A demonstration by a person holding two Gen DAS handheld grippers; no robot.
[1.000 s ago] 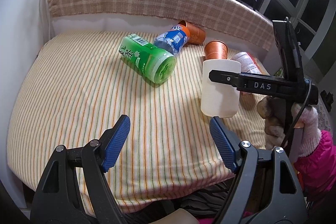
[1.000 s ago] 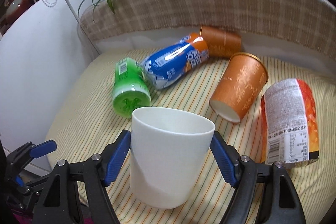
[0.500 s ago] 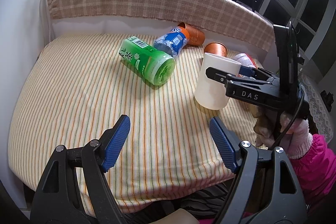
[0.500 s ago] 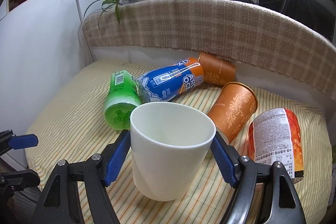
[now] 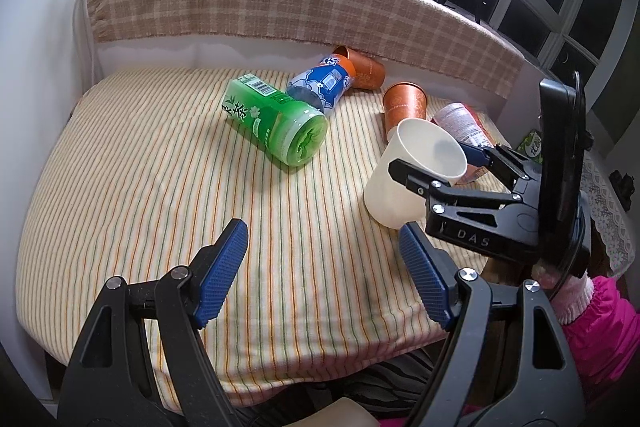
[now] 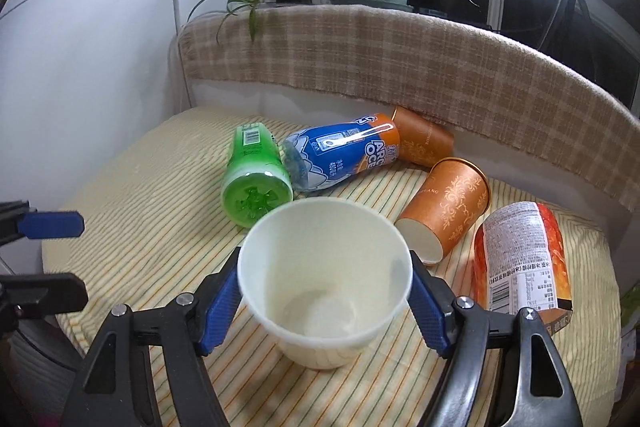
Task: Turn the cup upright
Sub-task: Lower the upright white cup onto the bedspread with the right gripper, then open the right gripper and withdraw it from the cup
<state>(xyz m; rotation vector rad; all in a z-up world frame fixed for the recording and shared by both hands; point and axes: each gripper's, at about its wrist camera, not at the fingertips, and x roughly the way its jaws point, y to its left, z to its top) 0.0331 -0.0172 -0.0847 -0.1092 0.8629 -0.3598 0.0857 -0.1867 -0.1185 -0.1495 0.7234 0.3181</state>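
Right wrist view: your right gripper [image 6: 326,301] has its blue fingers [image 6: 222,301] pressed against both sides of the white cup [image 6: 324,279], low in the centre of the frame. The cup's mouth faces up and tilts toward the camera, so you see its bare inside bottom. Whether its base touches the striped cloth [image 6: 140,195] you cannot tell here.

Beyond it, in mid-frame, a green bottle [image 6: 256,173] and a blue bottle [image 6: 340,155] lie on their sides touching. Two orange cups [image 6: 448,203] lie to the right, with an orange packet [image 6: 520,263] at the right edge.

In the left wrist view, your left gripper [image 5: 324,275] sits at the bottom with its fingers [image 5: 222,271] spread wide around nothing. The cup [image 5: 404,175] appears right of centre, leaning, in the right gripper [image 5: 432,167].
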